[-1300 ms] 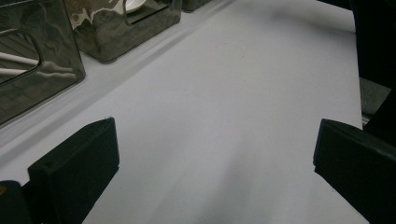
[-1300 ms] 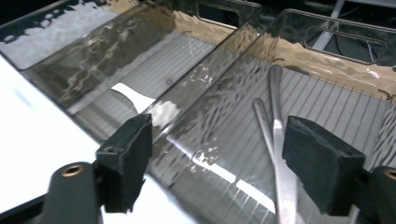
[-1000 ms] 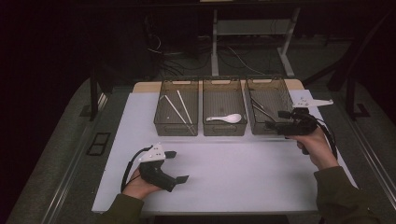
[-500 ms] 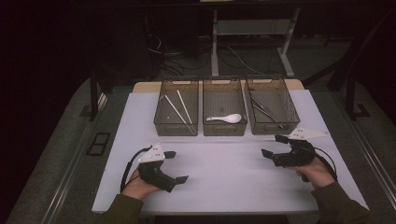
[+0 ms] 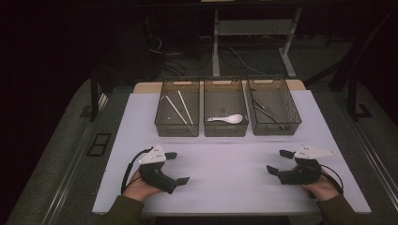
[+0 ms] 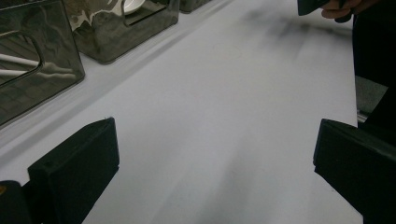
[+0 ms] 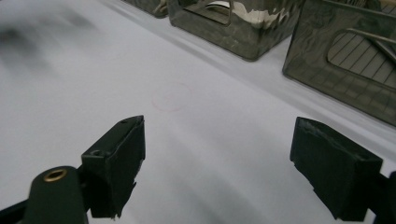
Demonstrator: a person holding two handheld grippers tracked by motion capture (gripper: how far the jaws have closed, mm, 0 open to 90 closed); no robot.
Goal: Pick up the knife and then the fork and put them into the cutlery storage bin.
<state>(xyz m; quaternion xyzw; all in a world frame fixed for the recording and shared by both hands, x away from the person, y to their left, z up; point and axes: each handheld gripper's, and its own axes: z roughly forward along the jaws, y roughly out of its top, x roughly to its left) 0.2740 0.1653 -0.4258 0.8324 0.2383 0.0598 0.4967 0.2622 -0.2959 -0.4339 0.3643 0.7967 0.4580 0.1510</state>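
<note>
White and bare in front, the bench (image 5: 234, 187) carries three smoked plastic bins in a row at its far side. Left bin (image 5: 177, 108): two pale chopsticks (image 5: 180, 110) lying side by side. Middle bin (image 5: 225, 108): one white spoon (image 5: 227, 119). Right bin (image 5: 273, 107): dark metal utensils (image 5: 264, 111), too dim to count. Two tools rest near the front edge, well apart, each in a hand: the left tool (image 5: 174, 168) and the right tool (image 5: 280, 161), both with jaws spread wide and holding nothing.
</note>
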